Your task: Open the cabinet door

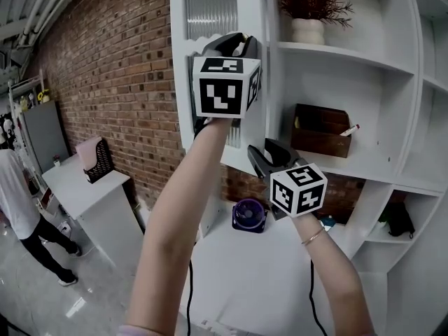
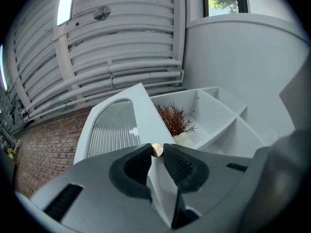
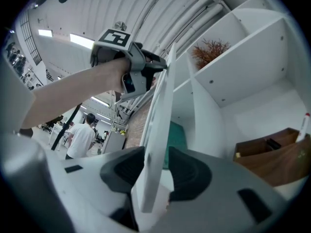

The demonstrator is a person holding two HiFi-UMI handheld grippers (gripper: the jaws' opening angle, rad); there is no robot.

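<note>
The white cabinet door (image 1: 182,61) with a ribbed glass pane stands swung out from the shelf unit, edge-on toward me. Its small brass knob (image 2: 157,149) sits pinched between the pads of my left gripper (image 2: 156,155), which is shut on it high on the door (image 2: 114,127). In the head view the left gripper (image 1: 234,44) is raised against the door's edge. Lower down, my right gripper (image 1: 262,154) straddles the door's free edge (image 3: 160,130). Its jaws stand open in the right gripper view (image 3: 156,171), and a gap shows between the door and the right pad (image 3: 189,171).
Open white shelves hold a dried plant in a white pot (image 1: 309,19) and a wooden box (image 1: 320,131) with a pen. A purple fan (image 1: 249,215) sits on the white table (image 1: 238,278) below. A brick wall (image 1: 112,68) runs left, where a person (image 1: 17,201) stands by a white counter (image 1: 87,187).
</note>
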